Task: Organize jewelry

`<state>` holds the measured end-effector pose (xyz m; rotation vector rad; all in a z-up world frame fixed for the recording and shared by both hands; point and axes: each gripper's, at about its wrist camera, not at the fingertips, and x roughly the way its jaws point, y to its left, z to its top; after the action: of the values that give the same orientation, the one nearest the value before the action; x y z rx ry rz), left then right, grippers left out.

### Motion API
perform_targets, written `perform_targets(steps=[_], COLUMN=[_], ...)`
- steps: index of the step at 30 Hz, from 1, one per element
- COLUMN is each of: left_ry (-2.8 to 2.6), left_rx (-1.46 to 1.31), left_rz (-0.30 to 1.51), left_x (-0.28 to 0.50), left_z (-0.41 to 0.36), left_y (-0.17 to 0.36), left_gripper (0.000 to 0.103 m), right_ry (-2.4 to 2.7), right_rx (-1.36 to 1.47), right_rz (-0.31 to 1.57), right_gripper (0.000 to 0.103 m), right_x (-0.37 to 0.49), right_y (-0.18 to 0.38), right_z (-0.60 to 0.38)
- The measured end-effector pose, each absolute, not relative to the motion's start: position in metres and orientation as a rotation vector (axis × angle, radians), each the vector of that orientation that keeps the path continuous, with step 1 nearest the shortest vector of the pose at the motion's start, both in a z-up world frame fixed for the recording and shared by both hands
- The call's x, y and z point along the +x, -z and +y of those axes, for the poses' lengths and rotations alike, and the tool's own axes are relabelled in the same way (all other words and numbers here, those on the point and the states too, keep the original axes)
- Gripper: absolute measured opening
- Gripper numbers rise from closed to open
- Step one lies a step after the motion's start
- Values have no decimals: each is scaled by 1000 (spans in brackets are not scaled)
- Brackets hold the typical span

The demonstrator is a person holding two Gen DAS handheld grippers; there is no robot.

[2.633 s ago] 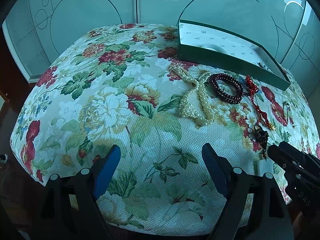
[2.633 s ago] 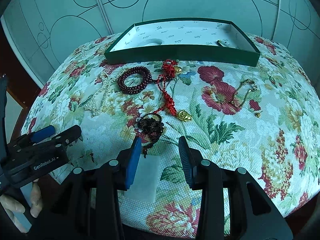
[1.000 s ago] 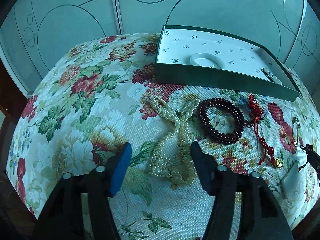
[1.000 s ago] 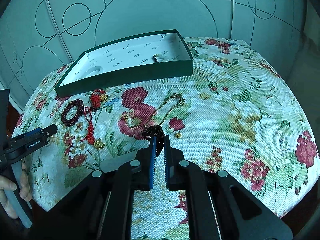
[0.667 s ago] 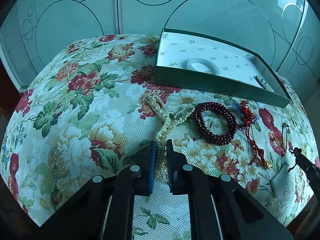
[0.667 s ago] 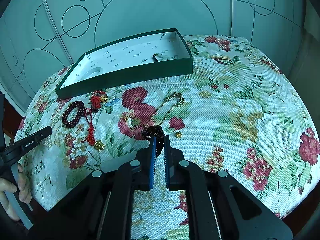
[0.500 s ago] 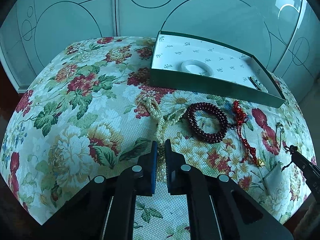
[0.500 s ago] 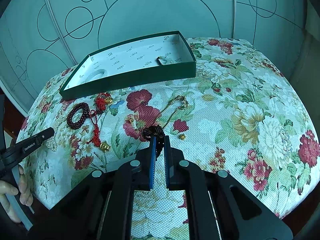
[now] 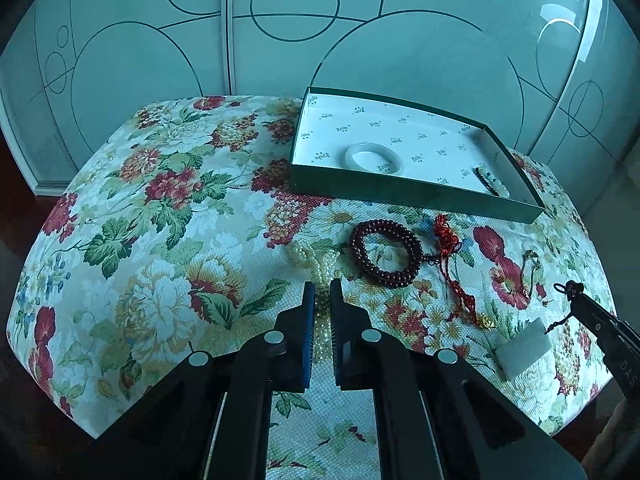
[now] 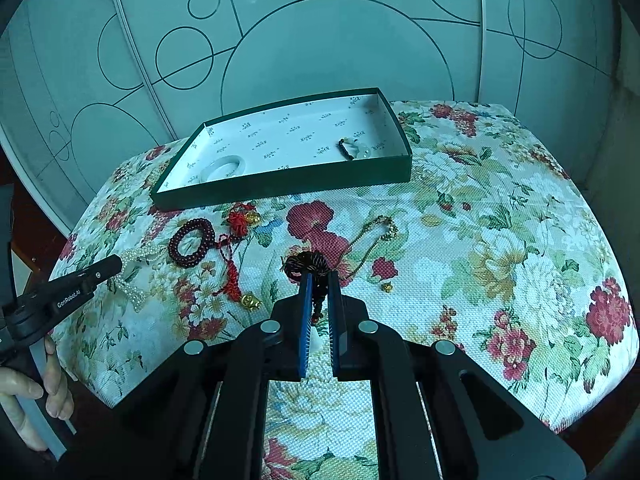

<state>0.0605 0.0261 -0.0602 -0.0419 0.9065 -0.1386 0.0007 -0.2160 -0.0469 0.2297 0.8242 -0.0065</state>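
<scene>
Left gripper [image 9: 321, 294] is clamped on the pearl necklace [image 9: 316, 260], w/ the dark red bead bracelet [image 9: 386, 253] and red knotted cord [image 9: 454, 268] lying just right of it. Right gripper [image 10: 319, 280] pinches a dark corded pendant [image 10: 306, 262] (white block [image 9: 522, 354] below it). Green box [image 10: 280, 184] sits behind, holding a pale bangle [image 9: 374, 157]; a gold chain [image 10: 370, 236] lies on the floral cloth [image 10: 500, 248].

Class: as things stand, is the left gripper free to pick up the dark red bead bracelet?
Probably not: the left gripper is shut on the pearl necklace. The dark red bead bracelet itself lies uncovered nearby.
</scene>
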Motion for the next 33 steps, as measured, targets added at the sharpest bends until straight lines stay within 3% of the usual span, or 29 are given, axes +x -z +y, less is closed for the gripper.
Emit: perform_targets(steps=[33], left_ry=[180], left_rx=[-29], left_rz=[809], left_x=[37], left_z=[17], left_y=[3], left_gripper=[7], right_ry=[-8], right_rx=[208], right_rz=[734], right_gripper=[7], right_x=[-20], right_y=[-1], right_z=[-217])
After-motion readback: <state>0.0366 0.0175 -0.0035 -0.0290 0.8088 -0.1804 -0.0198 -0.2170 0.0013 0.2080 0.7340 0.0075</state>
